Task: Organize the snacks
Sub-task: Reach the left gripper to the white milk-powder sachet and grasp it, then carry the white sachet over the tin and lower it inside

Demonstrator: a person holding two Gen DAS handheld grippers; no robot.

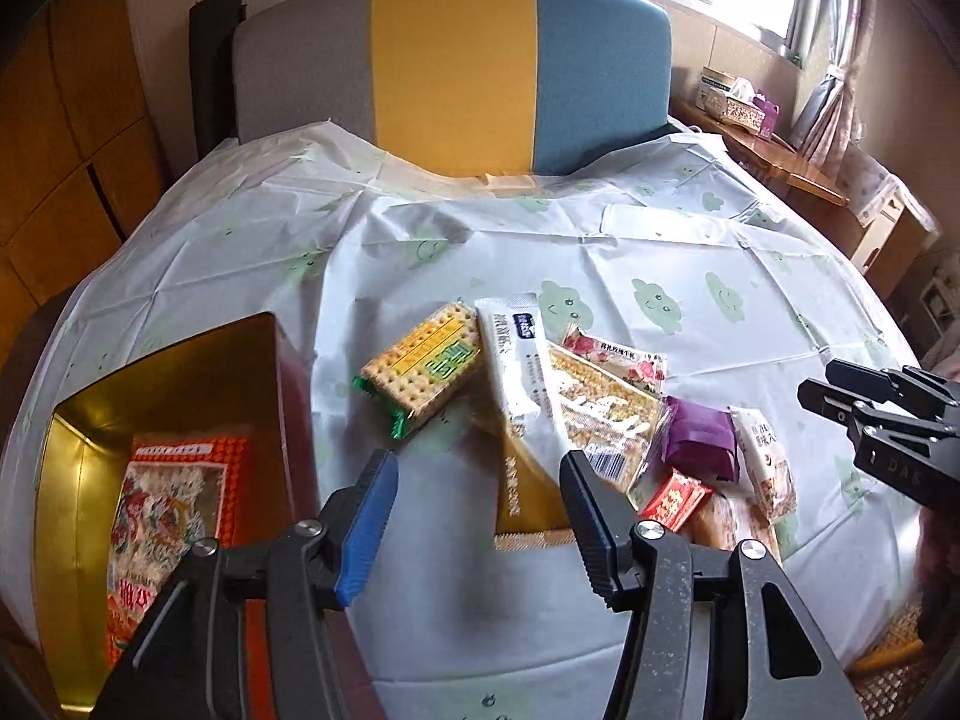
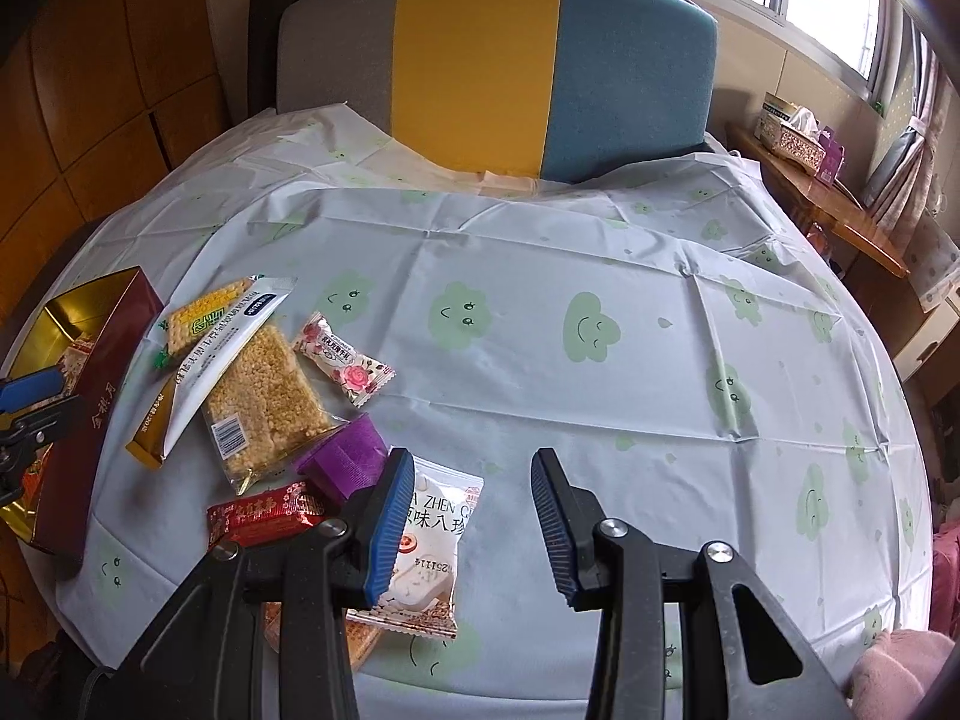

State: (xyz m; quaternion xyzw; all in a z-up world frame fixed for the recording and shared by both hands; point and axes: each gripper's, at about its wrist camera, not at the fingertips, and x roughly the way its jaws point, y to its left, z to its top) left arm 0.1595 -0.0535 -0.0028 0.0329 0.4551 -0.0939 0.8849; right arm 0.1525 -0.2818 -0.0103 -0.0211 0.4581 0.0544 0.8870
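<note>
A pile of snack packets lies on the round table: a green-and-yellow cracker pack (image 1: 423,369) (image 2: 204,315), a long white sachet (image 1: 519,360) (image 2: 225,348), a puffed-rice bar (image 1: 600,414) (image 2: 264,402), a rose-print packet (image 2: 345,366), a purple packet (image 1: 702,438) (image 2: 345,459), a red candy (image 1: 675,498) (image 2: 264,513) and a white cake packet (image 2: 429,552). A gold-lined red box (image 1: 90,420) (image 2: 99,372) at the left holds an orange packet (image 1: 174,510). My left gripper (image 1: 480,516) is open and empty between box and pile. My right gripper (image 2: 474,522) is open and empty, its left finger over the white cake packet.
The table wears a white cloth with green smiling clouds (image 2: 588,324). A grey, yellow and blue chair back (image 2: 480,72) stands at the far edge. A wooden side table with tissue boxes (image 2: 792,132) is at the right under the window.
</note>
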